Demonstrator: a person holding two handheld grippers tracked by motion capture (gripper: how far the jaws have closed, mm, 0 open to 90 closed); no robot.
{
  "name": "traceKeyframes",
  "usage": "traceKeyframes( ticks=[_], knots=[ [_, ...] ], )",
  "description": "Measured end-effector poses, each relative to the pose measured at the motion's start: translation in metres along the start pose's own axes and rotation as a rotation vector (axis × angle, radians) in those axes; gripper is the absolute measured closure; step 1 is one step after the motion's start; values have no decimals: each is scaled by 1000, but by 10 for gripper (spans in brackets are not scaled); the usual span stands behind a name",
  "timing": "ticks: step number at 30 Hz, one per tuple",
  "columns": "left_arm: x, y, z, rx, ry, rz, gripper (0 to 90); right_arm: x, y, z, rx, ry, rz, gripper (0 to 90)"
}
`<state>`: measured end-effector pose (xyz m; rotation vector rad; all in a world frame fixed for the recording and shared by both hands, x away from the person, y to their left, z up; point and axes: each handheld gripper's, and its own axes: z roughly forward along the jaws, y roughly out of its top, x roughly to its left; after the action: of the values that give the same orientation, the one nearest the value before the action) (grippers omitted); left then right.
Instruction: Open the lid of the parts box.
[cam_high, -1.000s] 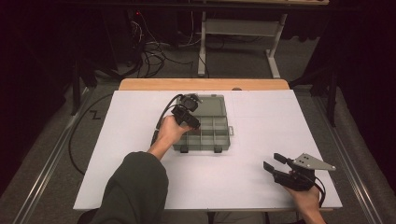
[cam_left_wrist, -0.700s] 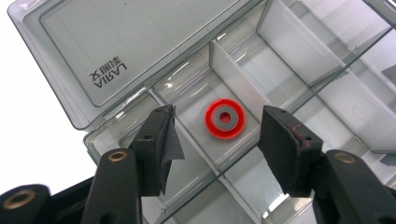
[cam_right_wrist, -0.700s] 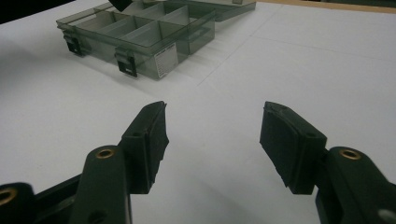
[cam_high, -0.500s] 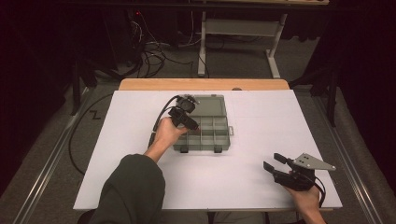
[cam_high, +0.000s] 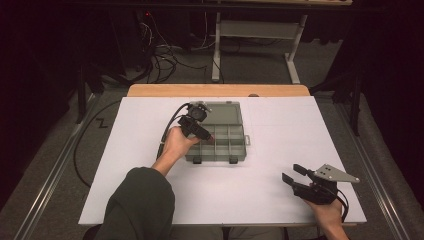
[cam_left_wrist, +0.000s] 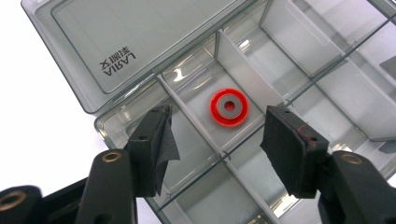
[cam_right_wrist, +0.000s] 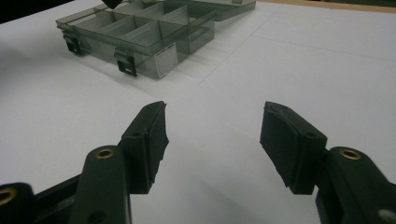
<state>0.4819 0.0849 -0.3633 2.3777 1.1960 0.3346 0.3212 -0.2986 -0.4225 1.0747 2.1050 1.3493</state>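
A clear grey compartment box (cam_high: 239, 150) lies open mid-table, its lid (cam_left_wrist: 116, 42) folded back flat. A red ring with a grey centre (cam_left_wrist: 229, 107) rests on the floor of one compartment. My left gripper (cam_high: 207, 139) hovers over the box's left side, pointing down at that compartment. Its jaws have just been opening and stand open, the pads (cam_left_wrist: 154, 144) clear of the ring below. My right gripper (cam_high: 292, 174) rests open near the table's front right corner. It faces the box (cam_right_wrist: 154, 51), with bare tabletop between its fingers (cam_right_wrist: 149, 140).
A white sheet (cam_high: 300, 130) covers the table, with a wooden strip (cam_high: 215, 90) along the far edge. The left gripper's black cable (cam_high: 167, 130) trails off the table's left side. Beyond the table stand a desk frame (cam_high: 260, 35) and loose cables (cam_high: 160, 55) on the floor.
The left hand has shifted slightly toward the near left over the box. The right gripper has stayed where it was.
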Motion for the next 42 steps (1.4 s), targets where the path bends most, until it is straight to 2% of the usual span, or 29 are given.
traceKeyframes(
  ticks=[18,21,24,42],
  knots=[
    [-5,-12,-7,-24,-3,11,411,-1,0,0,1,-2,4,425],
    [-5,-14,-9,-15,-4,20,405,-2,0,1,3,-3,10,424],
    [-5,-17,-13,-31,-6,18,404,-1,0,1,1,-3,12,425],
    [-5,-33,-25,-55,-15,19,401,0,0,0,1,-11,8,424]
  ],
)
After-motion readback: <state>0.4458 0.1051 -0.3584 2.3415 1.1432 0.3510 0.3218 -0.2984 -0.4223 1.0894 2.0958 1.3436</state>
